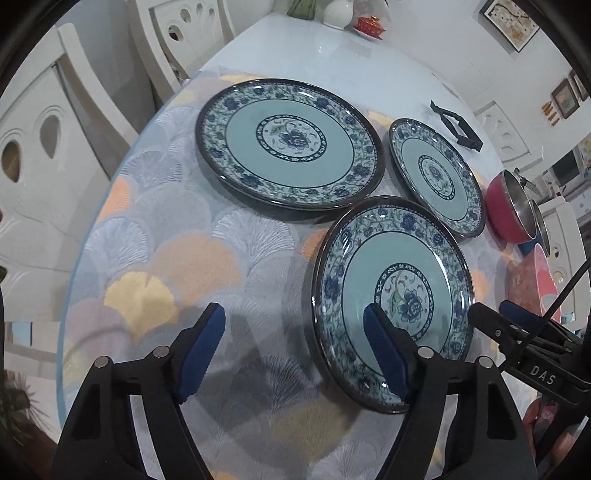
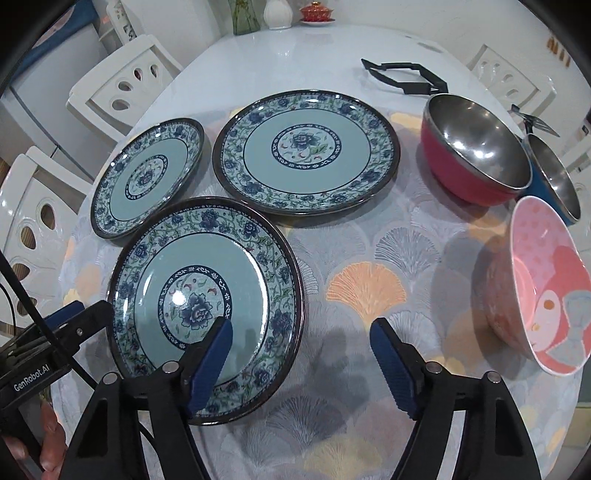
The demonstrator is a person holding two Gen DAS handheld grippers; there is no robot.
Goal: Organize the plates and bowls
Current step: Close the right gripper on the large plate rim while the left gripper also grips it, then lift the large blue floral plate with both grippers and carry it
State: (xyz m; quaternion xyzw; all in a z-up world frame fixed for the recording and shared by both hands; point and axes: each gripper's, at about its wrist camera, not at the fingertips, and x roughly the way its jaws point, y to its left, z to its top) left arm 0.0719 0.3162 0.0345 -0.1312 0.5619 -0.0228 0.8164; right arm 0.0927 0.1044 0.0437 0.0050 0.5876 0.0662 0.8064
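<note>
Three blue-and-teal floral plates lie on the patterned cloth: a large plate (image 1: 290,144) (image 2: 306,151), a small plate (image 1: 437,175) (image 2: 147,177) and a medium plate (image 1: 391,295) (image 2: 207,295) nearest me. My left gripper (image 1: 295,347) is open and straddles the medium plate's left rim, one finger over the plate, the other over the cloth. Open too, my right gripper (image 2: 301,360) straddles the opposite rim. No pad presses on the plate. A red bowl (image 2: 476,155), a blue bowl (image 2: 554,173) and a pink bowl (image 2: 546,280) stand to the right.
A black folding frame (image 2: 404,77) lies on the bare white table behind the dishes. A white vase (image 2: 277,14) and a red lidded dish (image 2: 317,13) stand at the far edge. White chairs (image 2: 122,85) ring the table. A hand (image 2: 48,443) shows at lower left.
</note>
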